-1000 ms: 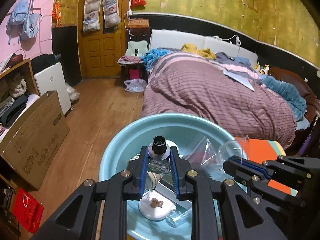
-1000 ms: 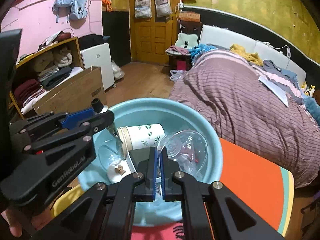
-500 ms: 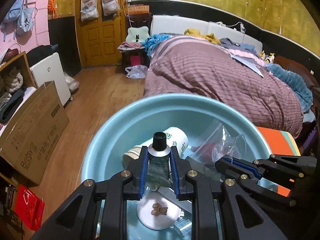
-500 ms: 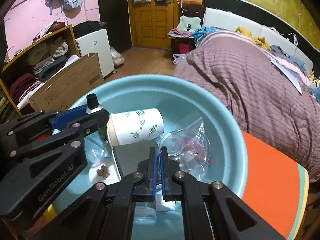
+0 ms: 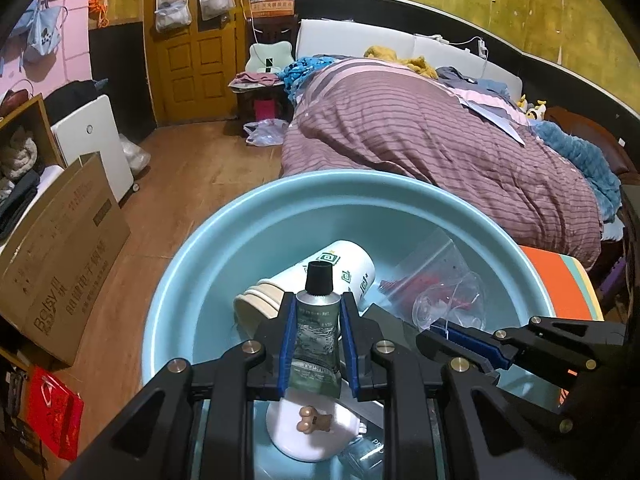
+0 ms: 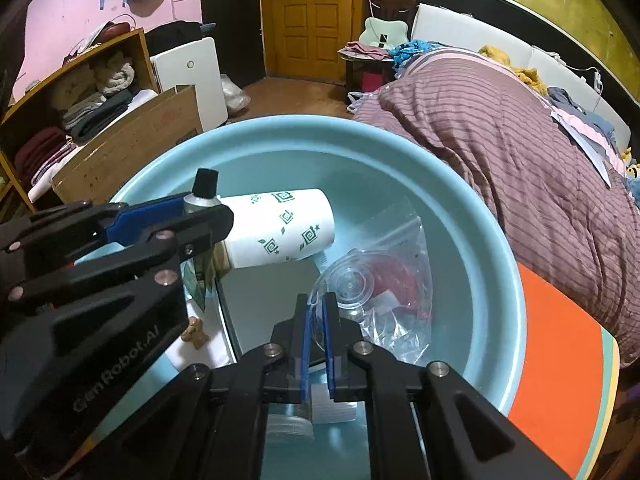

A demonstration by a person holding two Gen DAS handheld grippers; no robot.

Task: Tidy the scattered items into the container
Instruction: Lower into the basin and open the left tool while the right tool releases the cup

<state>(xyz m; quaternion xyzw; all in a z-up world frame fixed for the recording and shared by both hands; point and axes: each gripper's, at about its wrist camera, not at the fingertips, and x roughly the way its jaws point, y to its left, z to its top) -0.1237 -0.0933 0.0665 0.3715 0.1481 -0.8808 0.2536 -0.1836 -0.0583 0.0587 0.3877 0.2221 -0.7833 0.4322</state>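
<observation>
Both claws have descended toward the blue basin since the earlier frame; it now fills more of each view. Left claw is clamped on a green tube with a black cap, held upright above the basin. Right claw is nearly closed, pinching the rim of a clear plastic cup. Inside the basin lie a paper cup, a clear bag and a white lid.

Right claw pinching clear cup, over blue basin
</observation>
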